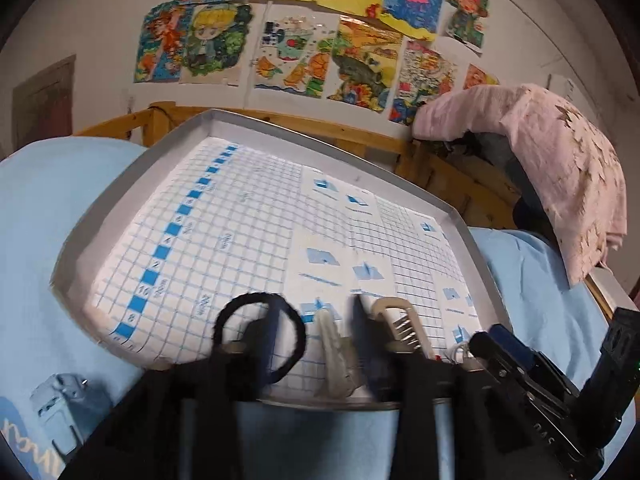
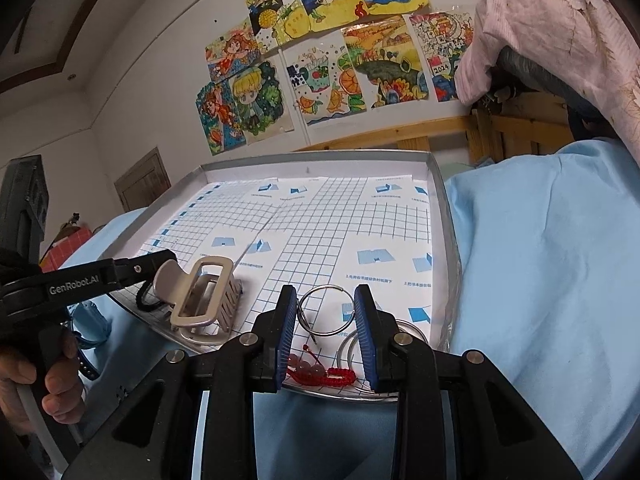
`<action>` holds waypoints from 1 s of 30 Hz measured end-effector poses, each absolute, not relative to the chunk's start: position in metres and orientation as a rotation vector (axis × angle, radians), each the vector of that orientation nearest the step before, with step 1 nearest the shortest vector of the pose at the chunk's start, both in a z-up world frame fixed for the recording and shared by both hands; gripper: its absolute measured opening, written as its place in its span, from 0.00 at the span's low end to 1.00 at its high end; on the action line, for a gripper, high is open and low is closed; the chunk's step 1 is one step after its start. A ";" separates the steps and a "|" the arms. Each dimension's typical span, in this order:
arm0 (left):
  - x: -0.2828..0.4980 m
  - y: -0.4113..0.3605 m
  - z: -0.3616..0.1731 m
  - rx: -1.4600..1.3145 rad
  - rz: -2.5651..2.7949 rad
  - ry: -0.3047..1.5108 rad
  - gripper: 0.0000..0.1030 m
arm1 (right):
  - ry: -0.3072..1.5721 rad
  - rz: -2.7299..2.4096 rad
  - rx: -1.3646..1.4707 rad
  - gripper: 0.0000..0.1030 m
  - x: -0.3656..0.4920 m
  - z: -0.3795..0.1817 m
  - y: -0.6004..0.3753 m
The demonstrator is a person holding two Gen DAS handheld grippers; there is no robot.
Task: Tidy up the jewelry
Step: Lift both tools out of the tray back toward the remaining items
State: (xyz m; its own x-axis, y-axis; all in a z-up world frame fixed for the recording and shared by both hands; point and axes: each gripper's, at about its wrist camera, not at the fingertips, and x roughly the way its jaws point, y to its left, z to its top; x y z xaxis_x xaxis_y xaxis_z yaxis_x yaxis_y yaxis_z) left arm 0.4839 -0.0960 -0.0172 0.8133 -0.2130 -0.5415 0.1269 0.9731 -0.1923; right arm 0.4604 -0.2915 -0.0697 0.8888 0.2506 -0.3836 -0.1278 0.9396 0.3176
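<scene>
A grey tray (image 2: 438, 200) lined with blue-grid paper lies on a light blue sheet. At its near edge lie a beige hair claw clip (image 2: 206, 298), a black hair tie (image 1: 260, 336), two silver hoop rings (image 2: 326, 310) and a red cord bracelet with pink beads (image 2: 320, 374). My right gripper (image 2: 326, 334) is open, its blue pads either side of the hoops and bracelet. My left gripper (image 1: 308, 344) is open and blurred over the hair tie and the clip (image 1: 400, 324); it also shows in the right wrist view (image 2: 160, 264) beside the clip.
A wooden bed rail (image 2: 400, 132) runs behind the tray, with a pink quilt (image 2: 552, 28) over it at right. Children's drawings (image 2: 320, 60) hang on the wall. The blue sheet (image 2: 540, 280) spreads to the right.
</scene>
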 end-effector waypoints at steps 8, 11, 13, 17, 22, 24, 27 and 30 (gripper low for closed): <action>0.465 -0.072 -0.004 -0.218 -0.082 0.522 0.86 | 0.391 0.165 0.277 0.54 0.449 -0.063 -0.292; 0.446 -0.061 0.006 -0.236 -0.041 0.469 1.00 | 0.339 0.149 0.268 0.71 0.437 -0.054 -0.293; 0.433 -0.056 0.013 -0.233 -0.015 0.441 1.00 | 0.301 0.137 0.264 0.86 0.426 -0.046 -0.295; 0.400 -0.044 0.030 -0.205 0.033 0.408 1.00 | 0.216 0.122 0.272 0.98 0.398 -0.023 -0.297; 0.346 -0.028 0.054 -0.180 0.030 0.339 1.00 | 0.144 0.131 0.278 0.98 0.357 0.012 -0.291; 0.321 -0.024 0.064 -0.172 0.031 0.313 1.00 | 0.137 0.127 0.279 0.98 0.341 0.024 -0.286; 0.288 -0.015 0.074 -0.184 0.027 0.287 1.00 | 0.119 0.140 0.236 0.98 0.308 0.044 -0.273; 0.255 -0.010 0.080 -0.168 0.023 0.262 1.00 | 0.097 0.145 0.208 0.98 0.283 0.060 -0.260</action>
